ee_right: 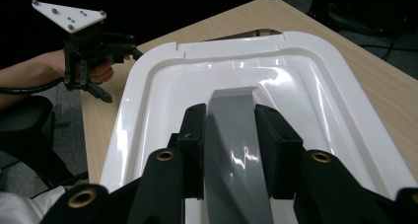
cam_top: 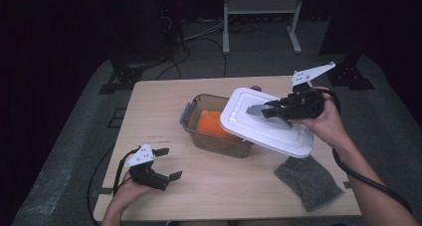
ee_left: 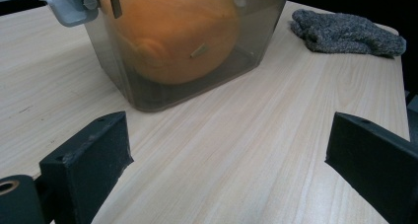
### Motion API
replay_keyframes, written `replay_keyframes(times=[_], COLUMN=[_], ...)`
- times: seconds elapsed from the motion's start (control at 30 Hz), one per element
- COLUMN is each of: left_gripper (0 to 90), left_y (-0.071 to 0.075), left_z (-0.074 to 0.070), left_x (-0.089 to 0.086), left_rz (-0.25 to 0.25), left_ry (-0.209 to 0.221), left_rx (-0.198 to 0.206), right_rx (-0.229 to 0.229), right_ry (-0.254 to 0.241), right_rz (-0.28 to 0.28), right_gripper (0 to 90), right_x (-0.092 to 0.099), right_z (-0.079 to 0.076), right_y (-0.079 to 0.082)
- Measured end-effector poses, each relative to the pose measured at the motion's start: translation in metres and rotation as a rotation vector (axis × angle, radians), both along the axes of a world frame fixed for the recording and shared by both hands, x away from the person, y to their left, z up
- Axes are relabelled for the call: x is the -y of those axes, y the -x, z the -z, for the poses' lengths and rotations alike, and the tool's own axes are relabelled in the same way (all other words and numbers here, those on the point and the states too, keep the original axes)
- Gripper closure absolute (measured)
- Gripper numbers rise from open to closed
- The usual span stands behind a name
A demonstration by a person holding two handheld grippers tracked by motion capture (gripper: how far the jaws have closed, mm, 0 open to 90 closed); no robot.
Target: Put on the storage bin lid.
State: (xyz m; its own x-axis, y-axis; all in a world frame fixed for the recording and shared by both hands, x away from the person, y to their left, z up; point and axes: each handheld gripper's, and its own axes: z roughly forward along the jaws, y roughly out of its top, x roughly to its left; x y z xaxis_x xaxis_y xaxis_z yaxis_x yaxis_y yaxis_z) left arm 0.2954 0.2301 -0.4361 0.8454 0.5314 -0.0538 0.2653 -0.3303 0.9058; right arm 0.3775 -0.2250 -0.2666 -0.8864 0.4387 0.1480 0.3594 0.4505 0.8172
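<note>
Could tip or slip: big white lid [cam_top: 266, 121], tilted in the air over the right half of the brown tub [cam_top: 215, 126], pinched only at its grey handle [ee_right: 236, 135] by the right gripper [cam_top: 271, 110], so a jolt might swing it into the tub rim. Idle near the table's front-left corner: left gripper [cam_top: 166, 164], jaws spread, nothing between. Hard to make out: orange thing [ee_left: 172, 36] inside the tub, blurred by the tinted wall, part of it hidden under the lid.

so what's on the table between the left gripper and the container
Nothing: bare tabletop lies between the open left gripper and the container, seen in the left gripper view.
</note>
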Motion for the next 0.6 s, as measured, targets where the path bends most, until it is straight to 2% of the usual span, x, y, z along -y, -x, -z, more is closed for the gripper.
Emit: replay_keyframes(times=[0.6], left_gripper=[2.6], left_y=[0.001], left_z=[0.0], left_x=[0.0], left_rz=[0.0], left_ry=[0.004], left_rx=[-0.002], right_rx=[-0.009], right_ry=[0.005], right_rz=[-0.043], right_gripper=[65.7], right_x=[-0.037], right_z=[-0.001], right_y=[-0.023])
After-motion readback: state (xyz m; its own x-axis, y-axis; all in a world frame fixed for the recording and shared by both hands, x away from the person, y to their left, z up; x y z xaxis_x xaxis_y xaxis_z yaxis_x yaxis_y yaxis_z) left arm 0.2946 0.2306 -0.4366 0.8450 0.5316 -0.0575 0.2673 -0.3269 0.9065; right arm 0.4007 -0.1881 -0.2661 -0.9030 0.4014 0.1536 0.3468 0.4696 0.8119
